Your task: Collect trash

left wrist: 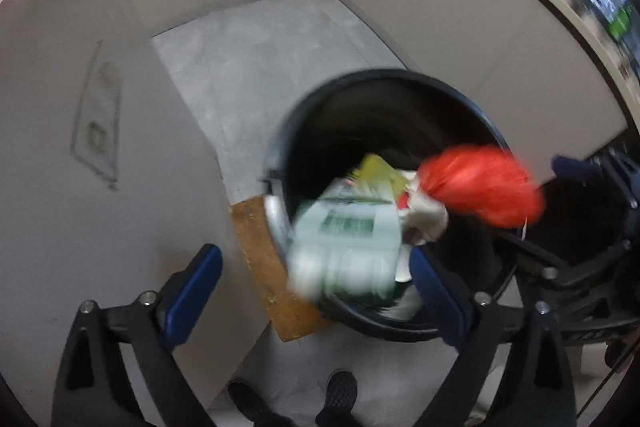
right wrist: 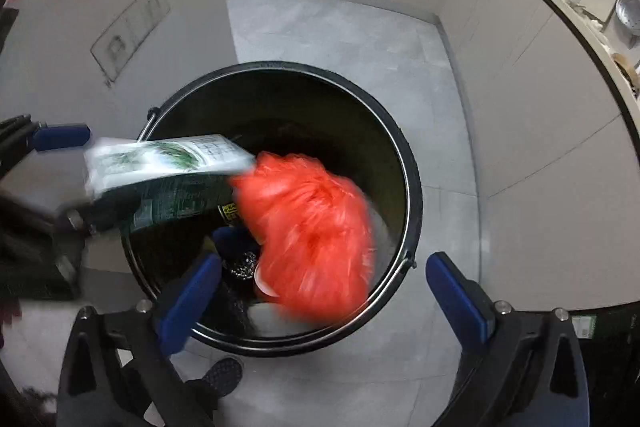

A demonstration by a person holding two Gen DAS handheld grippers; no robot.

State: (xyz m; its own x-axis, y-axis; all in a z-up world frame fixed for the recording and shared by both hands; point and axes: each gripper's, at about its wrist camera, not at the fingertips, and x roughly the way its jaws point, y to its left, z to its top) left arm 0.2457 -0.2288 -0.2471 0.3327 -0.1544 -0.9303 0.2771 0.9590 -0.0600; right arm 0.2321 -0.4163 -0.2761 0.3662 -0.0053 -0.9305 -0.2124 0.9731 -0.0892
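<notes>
A black round trash bin [left wrist: 312,131] [right wrist: 400,163] stands on the grey floor below both grippers. A green-and-white carton [left wrist: 348,239] [right wrist: 168,159], blurred, hangs in the air over the bin's rim, free of my open left gripper [left wrist: 316,291]. A red plastic bag [left wrist: 484,187] [right wrist: 312,231], blurred, is in the air over the bin's mouth, free of my open right gripper [right wrist: 324,295]. Yellow and white trash [left wrist: 380,171] lies inside the bin. The left gripper's fingers [right wrist: 60,139] show at the left of the right wrist view.
Light cabinet fronts [right wrist: 520,107] surround the grey tiled floor [right wrist: 340,39]. A brown board [left wrist: 272,267] lies under the bin's left side. A countertop with kitchen items [right wrist: 600,3] runs along the upper right. The person's shoes [left wrist: 340,395] are at the bottom.
</notes>
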